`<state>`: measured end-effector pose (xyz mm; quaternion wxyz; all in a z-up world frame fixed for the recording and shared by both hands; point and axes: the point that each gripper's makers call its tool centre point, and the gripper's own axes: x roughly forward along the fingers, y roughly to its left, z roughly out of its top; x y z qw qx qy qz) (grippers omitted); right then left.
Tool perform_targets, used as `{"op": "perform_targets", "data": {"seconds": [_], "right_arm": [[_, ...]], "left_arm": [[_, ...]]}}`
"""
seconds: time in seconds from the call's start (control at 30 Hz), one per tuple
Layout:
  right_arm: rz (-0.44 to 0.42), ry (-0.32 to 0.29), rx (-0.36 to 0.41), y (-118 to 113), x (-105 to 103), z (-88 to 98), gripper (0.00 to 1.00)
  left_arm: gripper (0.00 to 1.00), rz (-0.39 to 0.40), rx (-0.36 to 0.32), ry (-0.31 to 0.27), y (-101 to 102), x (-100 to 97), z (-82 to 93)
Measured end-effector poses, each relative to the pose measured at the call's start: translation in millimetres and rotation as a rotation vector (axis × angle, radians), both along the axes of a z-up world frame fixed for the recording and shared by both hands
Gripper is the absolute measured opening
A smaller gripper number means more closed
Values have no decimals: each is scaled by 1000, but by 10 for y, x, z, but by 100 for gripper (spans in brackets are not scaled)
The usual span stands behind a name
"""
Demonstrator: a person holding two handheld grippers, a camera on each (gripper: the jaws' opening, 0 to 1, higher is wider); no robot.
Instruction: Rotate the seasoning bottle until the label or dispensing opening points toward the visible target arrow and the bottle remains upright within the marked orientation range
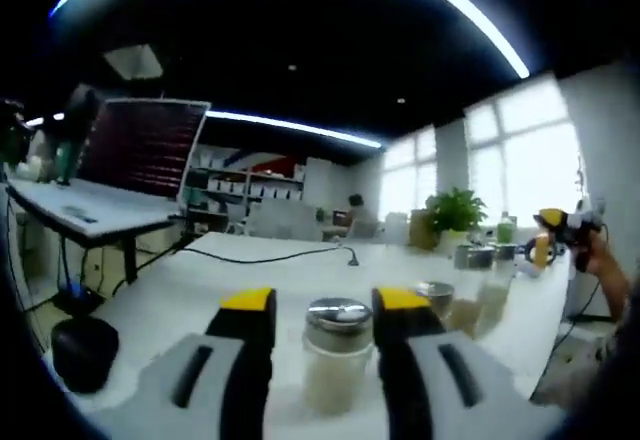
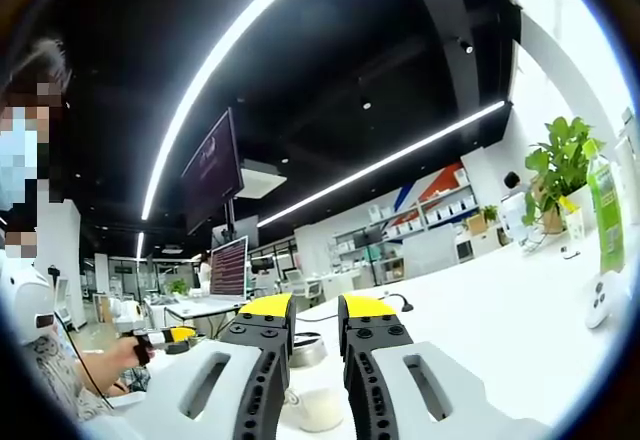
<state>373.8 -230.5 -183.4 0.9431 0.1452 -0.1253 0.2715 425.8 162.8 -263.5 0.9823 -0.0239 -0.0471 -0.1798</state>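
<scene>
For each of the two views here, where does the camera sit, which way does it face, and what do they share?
Left gripper view: rides the left gripper, level across the white table; its yellow-tipped jaws flank a silver-capped clear seasoning bottle; a hand shows far right.
Right gripper view: rides the right gripper, tilted up at the dark ceiling; a hand shows lower left.
Shared: table, potted green plant.

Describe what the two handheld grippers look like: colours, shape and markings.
Both match. The left gripper has two black jaws capped with yellow tips, rising from pale grey housings with dark oblong slots. The right gripper has the same yellow tips and slotted grey housings, and its black jaws show rows of small round holes along the inner edges.
</scene>
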Motion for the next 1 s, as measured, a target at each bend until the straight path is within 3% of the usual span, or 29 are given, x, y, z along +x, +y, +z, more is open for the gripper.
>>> {"op": "perform_targets", "data": {"seconds": [0.33,0.57,0.73,1.0], "right_arm": [[-1,-4,-3,0,-12,8,16],[-15,-5,-4,-43,-23,3,16],[-10,-3,-8,-23,-28,-8,16],[-13,2,-8,-25,-25,-22,16]], "left_arm": [[41,43,-40,-1,-42,15,-63],[41,65,37,-6,-54,3,-52],[41,69,44,26,-69,30,-145],[40,68,46,25,-71,40,-158]]}}
